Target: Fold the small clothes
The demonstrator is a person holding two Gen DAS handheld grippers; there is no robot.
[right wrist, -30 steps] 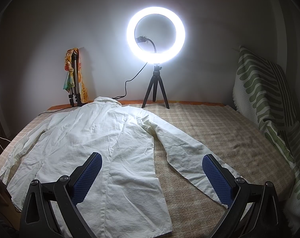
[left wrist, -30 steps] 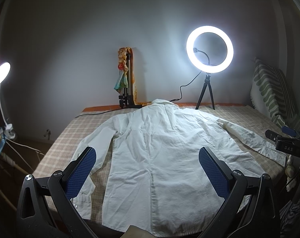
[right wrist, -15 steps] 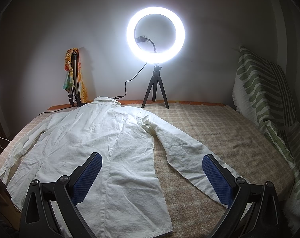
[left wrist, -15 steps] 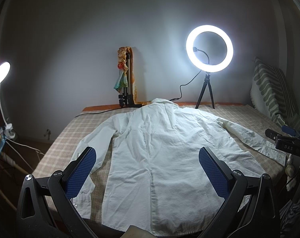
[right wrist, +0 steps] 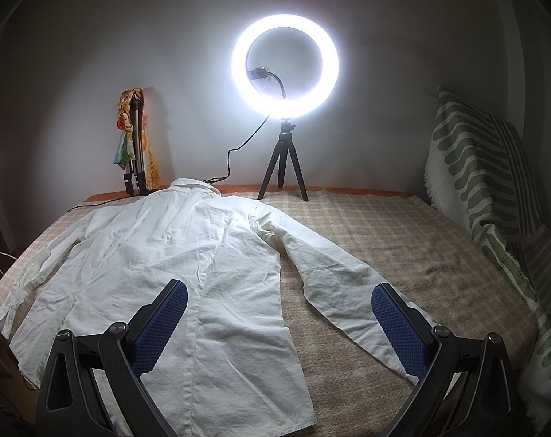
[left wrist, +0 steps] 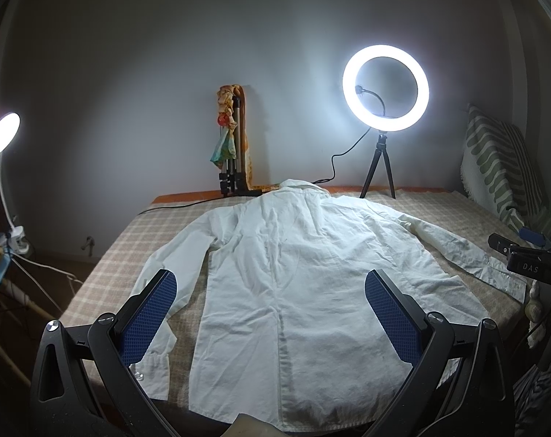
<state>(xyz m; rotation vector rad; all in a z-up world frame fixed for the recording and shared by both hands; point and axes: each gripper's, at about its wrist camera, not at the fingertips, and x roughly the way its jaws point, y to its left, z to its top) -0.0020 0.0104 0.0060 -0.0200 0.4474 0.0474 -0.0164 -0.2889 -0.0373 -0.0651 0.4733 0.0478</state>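
Bedroom setting, dim, grey wall behind; work surface is a bed (left wrist: 144,240) under a tan checked cover.

Item 1: white long-sleeved shirt (left wrist: 297,273), laid flat, back upward, collar toward the wall, hem at the near edge of the bed. Both sleeves are spread outward; the right sleeve (right wrist: 344,287) angles across bare cover, and the left sleeve's cuff (left wrist: 151,367) lies at the near left corner.

Item 2: left gripper (left wrist: 272,322), fingers wide apart, nothing held, poised above the shirt's lower half.

Item 3: right gripper (right wrist: 281,327), fingers likewise wide apart and empty, straddling the gap between shirt body and right sleeve.

Item 4: lit ring light on a small tripod (right wrist: 284,69), at the far edge of the bed.

Item 5: folded tripod draped with a coloured scarf (left wrist: 230,145), against the wall.

Item 6: green-striped pillow (right wrist: 479,167), right side.

Item 7: clip lamp (left wrist: 2,134), far left.

Change over the past second: none visible; shirt and both grippers sit as they did. Judgement: folding has not begun, and a sleeve looks like the natural first grasp.
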